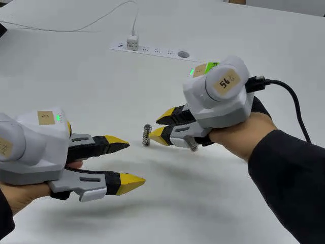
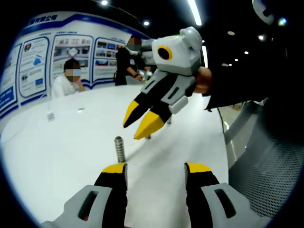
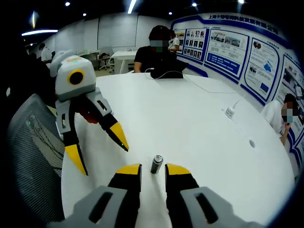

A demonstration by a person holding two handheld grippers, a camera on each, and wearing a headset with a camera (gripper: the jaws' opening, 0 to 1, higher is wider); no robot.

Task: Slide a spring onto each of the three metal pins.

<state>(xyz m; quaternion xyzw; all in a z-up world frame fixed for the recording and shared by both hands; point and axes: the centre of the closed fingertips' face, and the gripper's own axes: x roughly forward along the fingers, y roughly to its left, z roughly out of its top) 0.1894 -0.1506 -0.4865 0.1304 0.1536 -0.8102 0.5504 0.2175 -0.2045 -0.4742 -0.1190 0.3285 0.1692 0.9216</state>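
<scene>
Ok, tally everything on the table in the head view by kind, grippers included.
Grippers: 2, left gripper, right gripper
Springs: 2, upright spring, second spring
Power strip: 1
Charger: 1
Total: 6

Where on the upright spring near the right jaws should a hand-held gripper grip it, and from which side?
Probably grip the spring across its coils at mid-height, coming in level from the side of the right hand-held gripper. The spring stands upright, and those open jaws point straight at it.

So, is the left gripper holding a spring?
No: the left gripper has jaws wide apart, nothing between them; the spring stands beyond their tips.
</scene>
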